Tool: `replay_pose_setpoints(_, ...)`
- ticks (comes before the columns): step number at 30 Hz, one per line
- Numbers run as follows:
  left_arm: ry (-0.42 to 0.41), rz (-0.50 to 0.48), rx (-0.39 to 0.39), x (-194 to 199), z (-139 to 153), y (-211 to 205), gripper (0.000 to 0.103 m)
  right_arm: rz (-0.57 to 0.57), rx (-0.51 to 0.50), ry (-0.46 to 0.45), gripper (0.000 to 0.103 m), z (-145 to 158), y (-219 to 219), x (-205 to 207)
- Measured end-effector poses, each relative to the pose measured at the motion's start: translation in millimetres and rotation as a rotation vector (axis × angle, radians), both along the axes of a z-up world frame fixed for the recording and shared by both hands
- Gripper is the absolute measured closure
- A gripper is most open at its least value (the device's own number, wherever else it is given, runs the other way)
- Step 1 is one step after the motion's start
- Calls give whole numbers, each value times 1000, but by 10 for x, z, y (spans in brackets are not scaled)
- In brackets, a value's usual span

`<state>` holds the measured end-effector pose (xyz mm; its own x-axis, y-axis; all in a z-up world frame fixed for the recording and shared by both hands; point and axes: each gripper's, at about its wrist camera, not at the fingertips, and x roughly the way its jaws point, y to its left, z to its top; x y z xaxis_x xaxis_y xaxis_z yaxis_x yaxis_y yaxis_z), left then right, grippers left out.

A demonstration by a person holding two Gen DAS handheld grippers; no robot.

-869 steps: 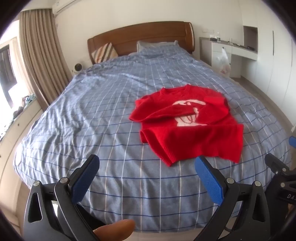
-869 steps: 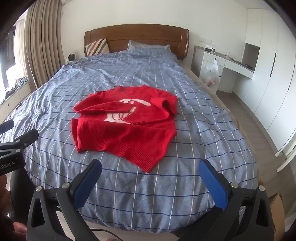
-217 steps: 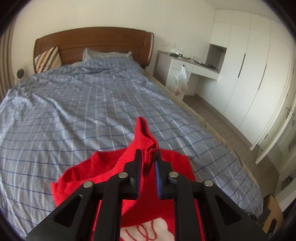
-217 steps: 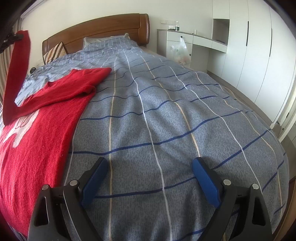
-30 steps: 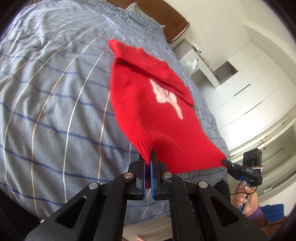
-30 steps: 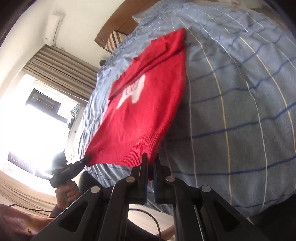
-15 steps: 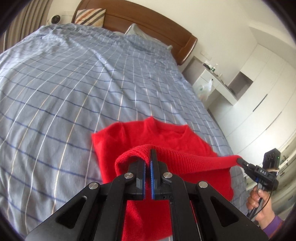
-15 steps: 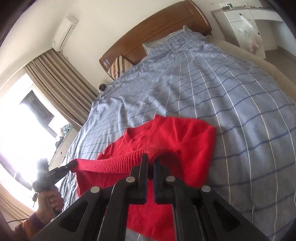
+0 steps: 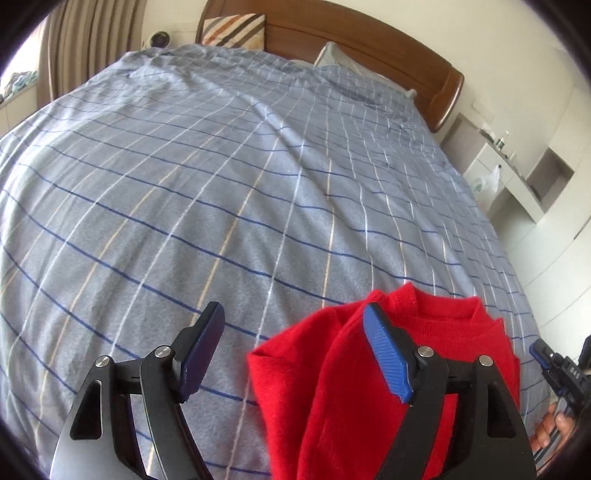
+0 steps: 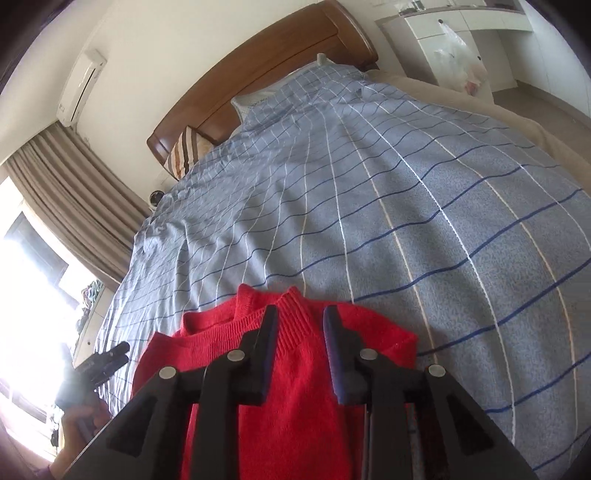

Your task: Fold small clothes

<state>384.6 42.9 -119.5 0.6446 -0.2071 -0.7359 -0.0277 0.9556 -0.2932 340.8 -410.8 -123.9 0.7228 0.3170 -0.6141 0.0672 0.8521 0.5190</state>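
Note:
The red knitted sweater (image 9: 332,387) lies folded on the blue checked bedspread (image 9: 258,184), its collar toward the headboard. My left gripper (image 9: 295,347) is open wide just above the sweater's left edge; its right finger hangs over the cloth and nothing is between the jaws. In the right wrist view the sweater (image 10: 295,406) lies under my right gripper (image 10: 300,347), whose jaws stand a little apart above the ribbed hem laid by the collar, holding nothing. The other gripper shows at the edge of each view.
A wooden headboard (image 9: 369,33) with a striped cushion (image 9: 232,29) and a pillow stands at the far end. White cabinets and a desk (image 9: 517,173) line the right side. Curtains and a bright window (image 10: 55,221) are on the left.
Half a second ago both grippers were shut on the sweater's hem and carried it toward the collar. Now both have let go and the hem rests on the upper part of the sweater.

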Motion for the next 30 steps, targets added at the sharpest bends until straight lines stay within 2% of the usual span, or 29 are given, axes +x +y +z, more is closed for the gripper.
replay_pose_setpoints(2, -1, -21, -8, -177, 39, 54, 23, 70, -59, -7, 76, 79, 123, -152)
replay_pose_setpoints(4, -7, -85, -9, -449, 44, 34, 16, 172, -73, -17, 74, 119, 277, -364)
replay_pose_setpoints(6, 1, -143, 63, -721, -28, -64, 11, 263, -80, 0, 63, 72, 431, -590)
replay_pose_setpoints(8, 55, -172, 153, -938, -204, -135, 11, 320, -127, 44, 62, -71, 544, -812)
replay_pose_setpoints(10, 107, -140, 191, -1114, -338, -86, 15, 315, -210, 120, 62, -274, 556, -1003)
replay_pose_setpoints(12, 89, -96, 164, -1361, -300, 12, 15, 274, -273, 160, 64, -364, 482, -1220)
replay_pose_setpoints(14, 30, -78, 172, -1638, -162, 35, 14, 226, -333, 126, 63, -254, 431, -1509)
replay_pose_setpoints(16, -36, -71, 208, -1893, -11, -8, 8, 197, -382, 55, 55, -60, 441, -1815)
replay_pose_setpoints(17, -70, -74, 226, -2015, 61, -42, 7, 182, -413, 15, 46, 45, 476, -1978)
replay_pose_setpoints(19, -125, -77, 259, -2197, 175, -125, 5, 154, -485, -67, 37, 247, 576, -2266)
replay_pose_setpoints(23, -162, -76, 286, -2408, 296, -230, 5, 132, -570, -182, 34, 525, 785, -2670)
replay_pose_setpoints(30, -166, -74, 297, -2515, 324, -323, 5, 148, -560, -192, 34, 561, 1053, -2775)
